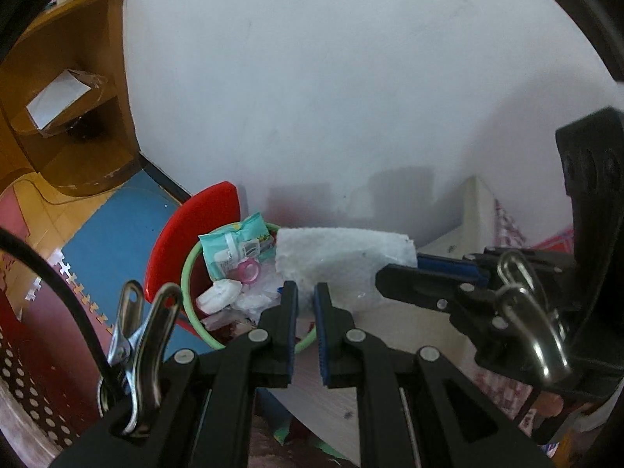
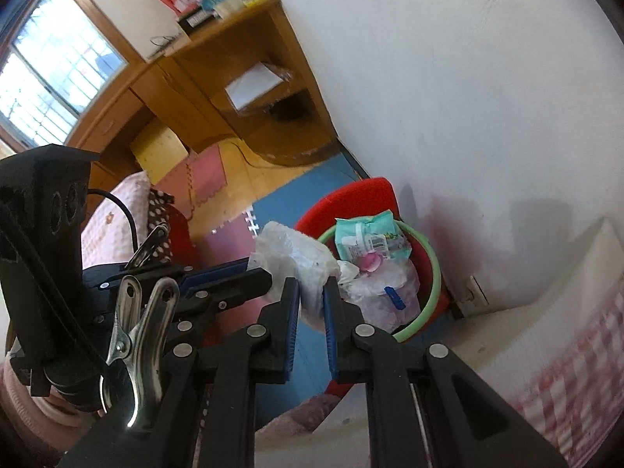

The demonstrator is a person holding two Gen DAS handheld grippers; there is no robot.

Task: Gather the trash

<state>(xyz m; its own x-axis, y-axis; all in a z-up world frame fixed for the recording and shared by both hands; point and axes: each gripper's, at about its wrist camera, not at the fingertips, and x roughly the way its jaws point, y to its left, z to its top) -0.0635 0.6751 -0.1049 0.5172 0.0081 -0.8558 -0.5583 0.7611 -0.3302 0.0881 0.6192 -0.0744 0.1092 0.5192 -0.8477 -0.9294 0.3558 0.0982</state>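
A white crumpled tissue wad (image 1: 335,261) hangs in the air beside the red trash bin (image 1: 195,226), whose green rim (image 1: 187,273) rings a full load of wrappers. My left gripper (image 1: 306,292) is pinched on the wad's near edge. My right gripper (image 1: 394,269) comes in from the right and clamps the wad's other end. In the right wrist view the right gripper (image 2: 312,288) is shut on the tissue wad (image 2: 296,257), and the left gripper (image 2: 257,273) enters from the left and touches it. The bin (image 2: 374,191) stands just beyond.
A white tabletop (image 1: 390,351) lies under the grippers, its corner beside the bin. A wooden desk with shelves (image 2: 249,78) stands at the back left. Blue and pink foam floor mats (image 1: 117,226) cover the floor. A white wall (image 1: 351,78) stands behind the bin.
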